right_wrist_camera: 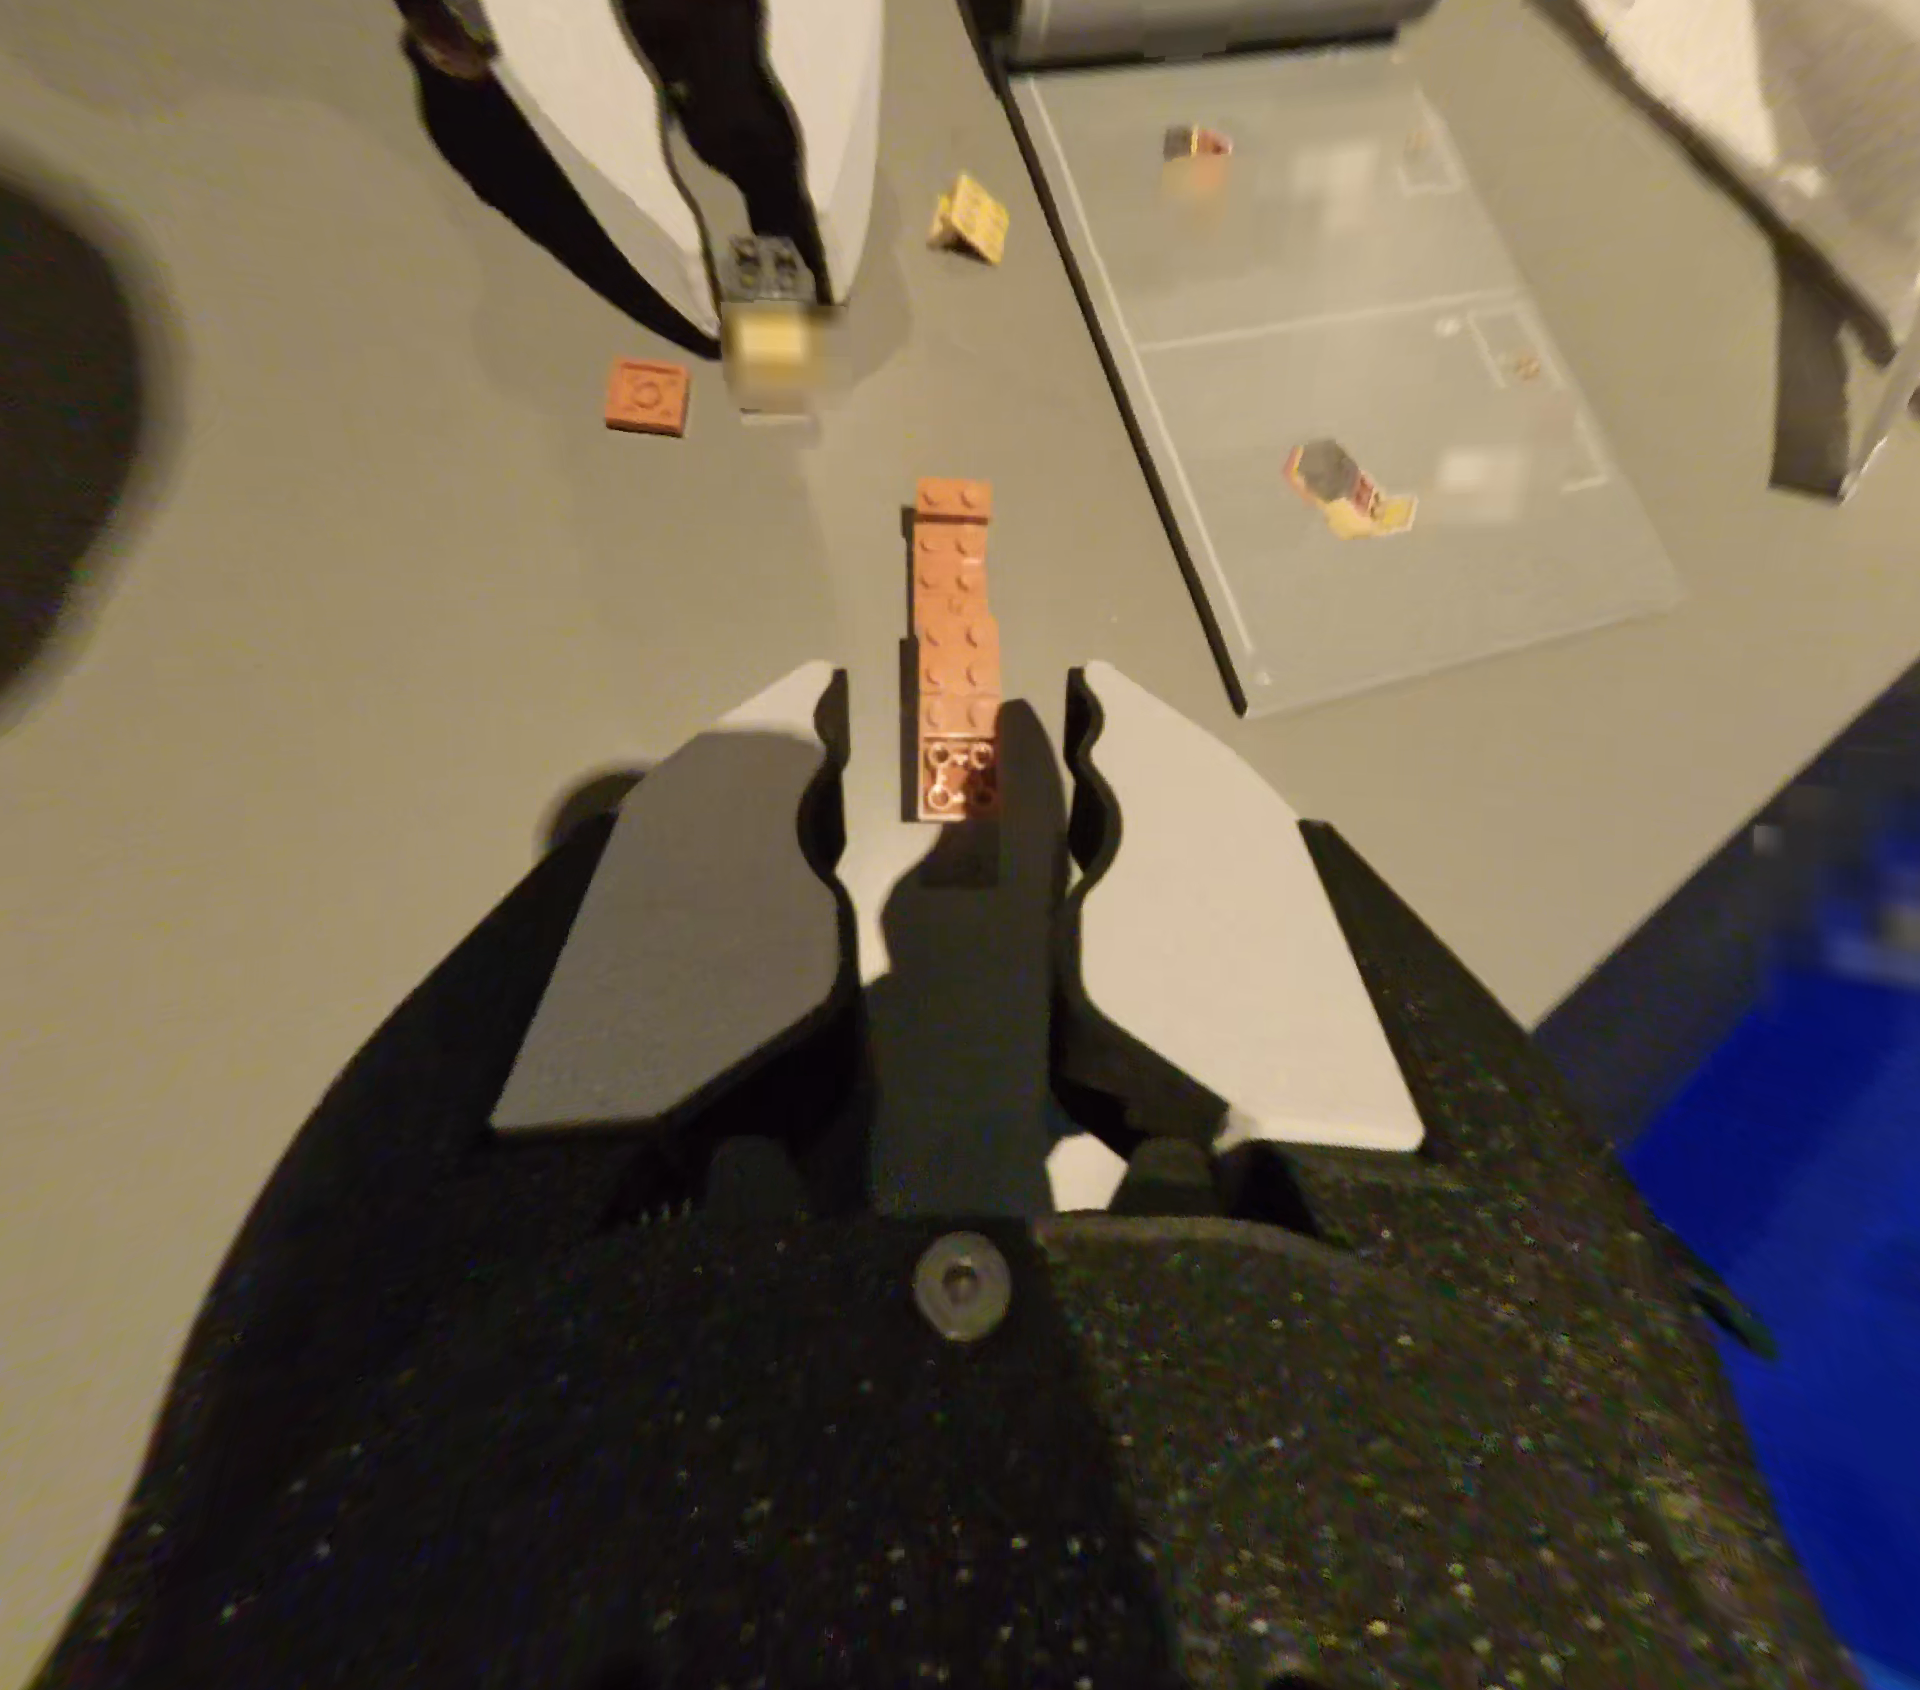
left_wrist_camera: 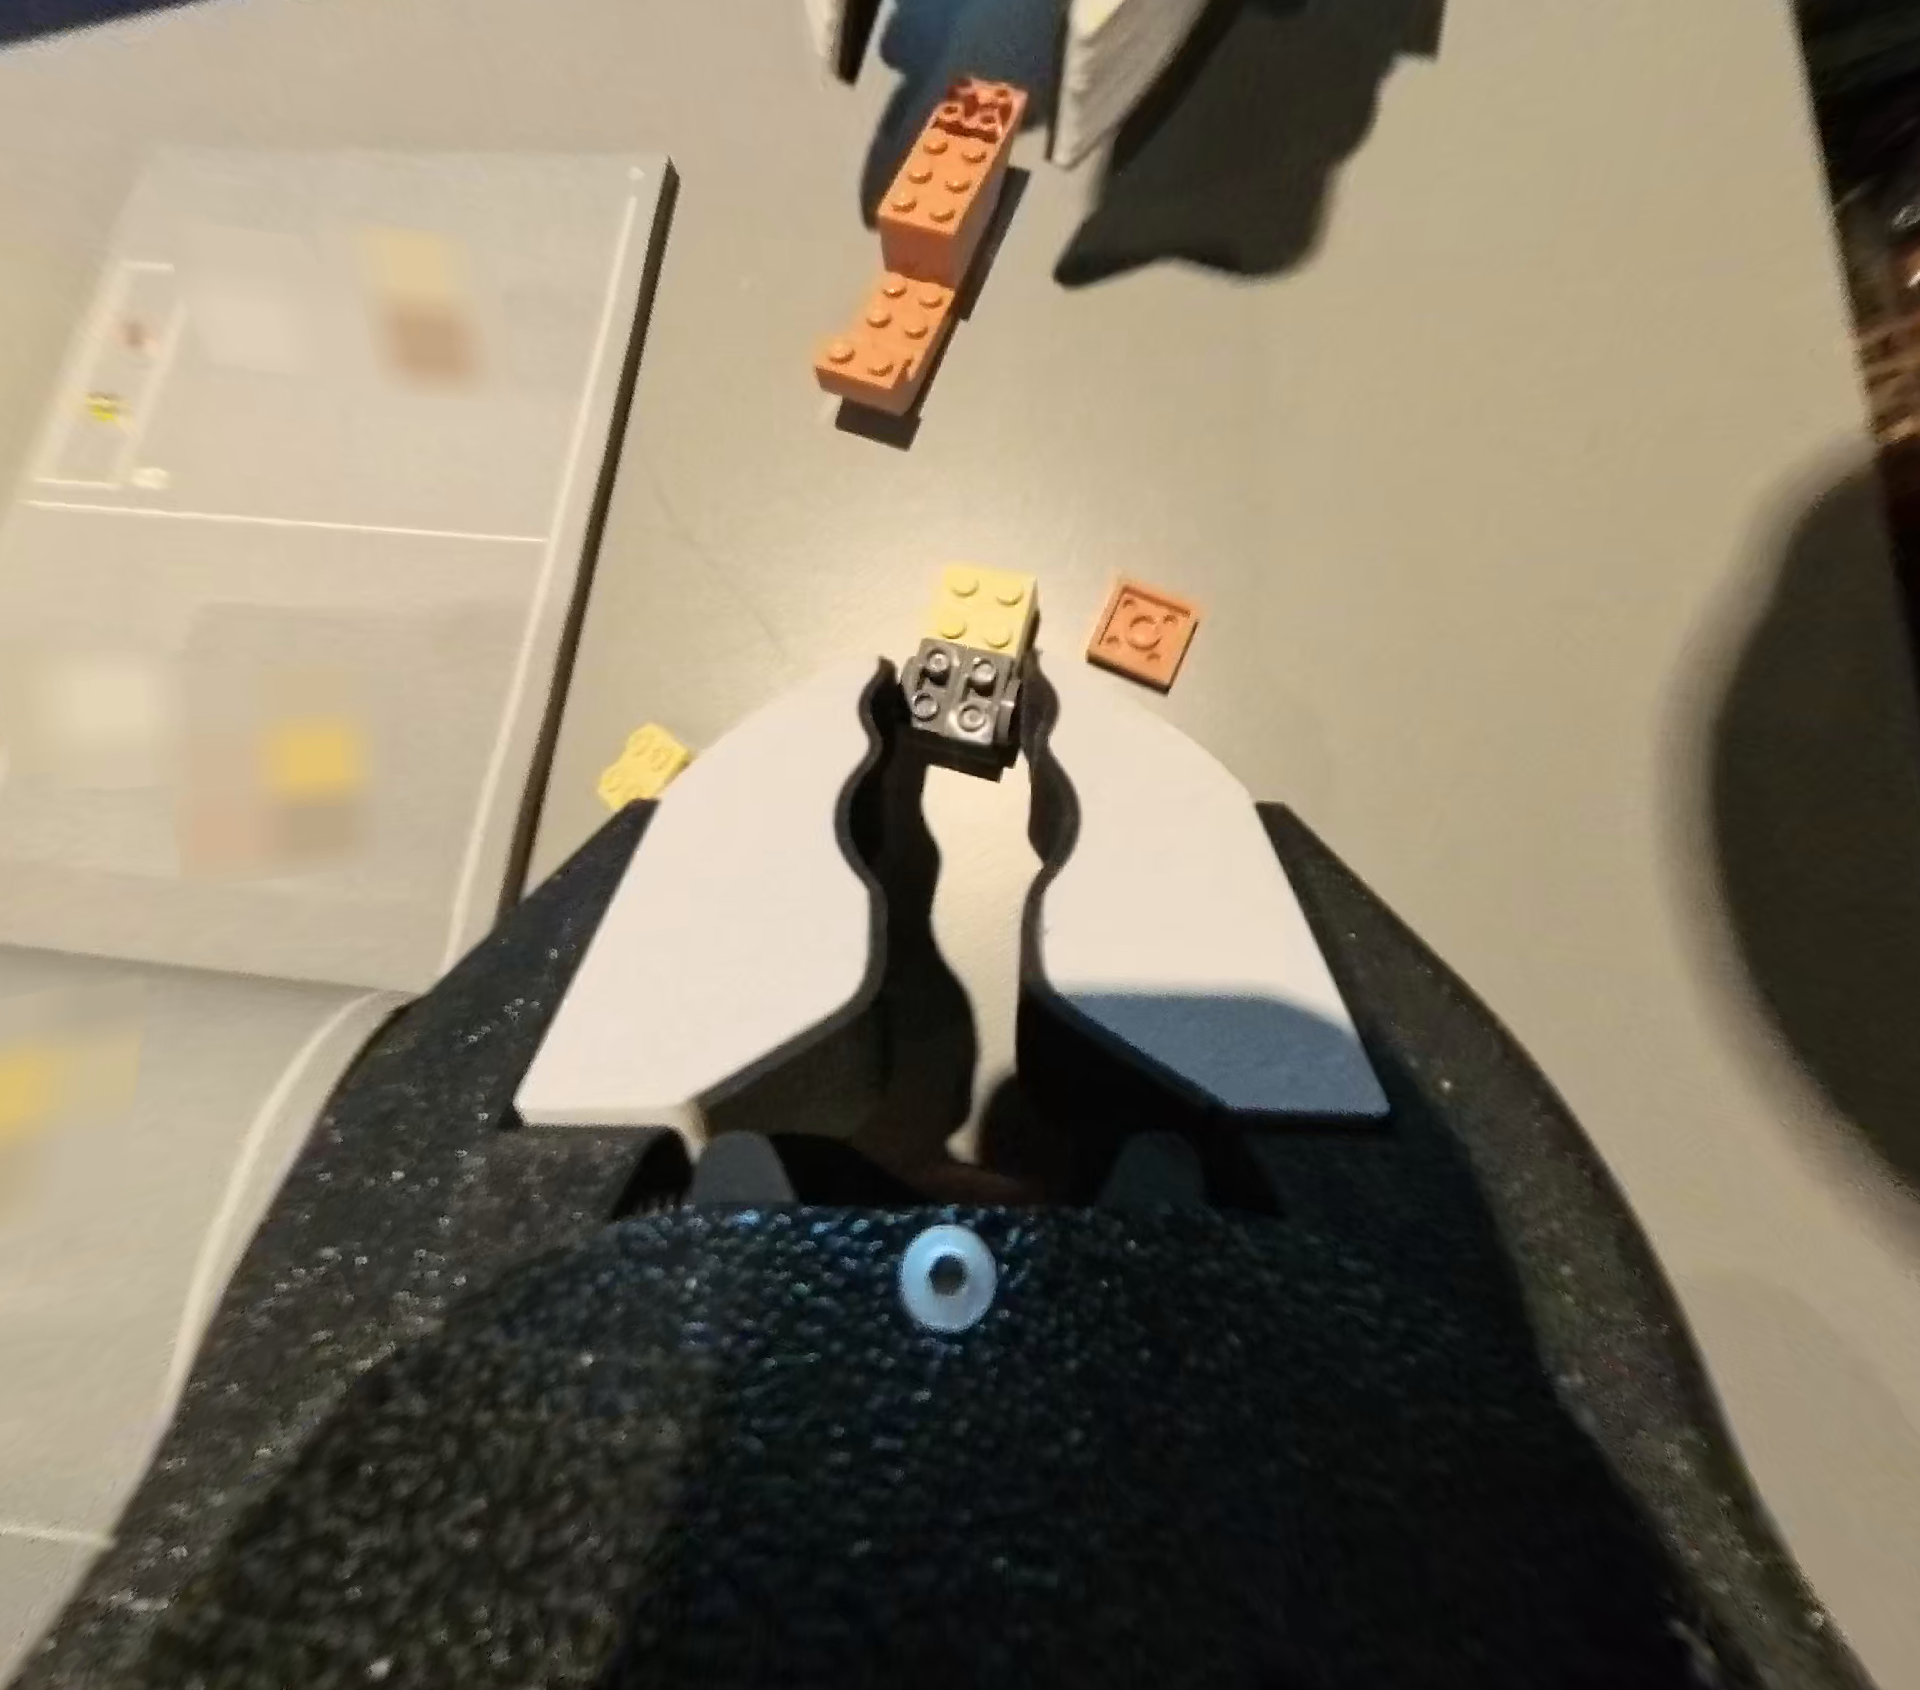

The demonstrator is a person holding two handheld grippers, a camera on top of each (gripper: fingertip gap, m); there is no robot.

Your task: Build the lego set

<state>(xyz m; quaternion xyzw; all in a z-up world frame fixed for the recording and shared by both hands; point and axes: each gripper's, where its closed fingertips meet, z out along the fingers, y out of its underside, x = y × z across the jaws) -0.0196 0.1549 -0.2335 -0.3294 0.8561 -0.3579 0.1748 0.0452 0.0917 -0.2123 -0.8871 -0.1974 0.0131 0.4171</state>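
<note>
My left gripper (left_wrist_camera: 961, 705) is shut on a small dark grey brick (left_wrist_camera: 961, 698), just behind a pale yellow 2x2 brick (left_wrist_camera: 989, 612) on the grey table. It also shows in the right wrist view (right_wrist_camera: 769, 269), holding the grey brick (right_wrist_camera: 767, 264) over the blurred yellow brick (right_wrist_camera: 774, 367). An orange stepped assembly (left_wrist_camera: 920, 248) lies farther off, between the open fingers of my right gripper (left_wrist_camera: 956, 71). In the right wrist view that gripper (right_wrist_camera: 954, 695) is open around the near end of the orange assembly (right_wrist_camera: 956, 653), not touching it.
An upside-down orange plate (left_wrist_camera: 1143, 632) (right_wrist_camera: 646, 395) lies beside the yellow brick. A small yellow piece (left_wrist_camera: 644, 762) (right_wrist_camera: 971, 222) lies by the open instruction booklet (left_wrist_camera: 312, 560) (right_wrist_camera: 1351, 393). A crumpled clear bag (right_wrist_camera: 1766, 134) sits at the right. The table edge (right_wrist_camera: 1714, 871) borders blue floor.
</note>
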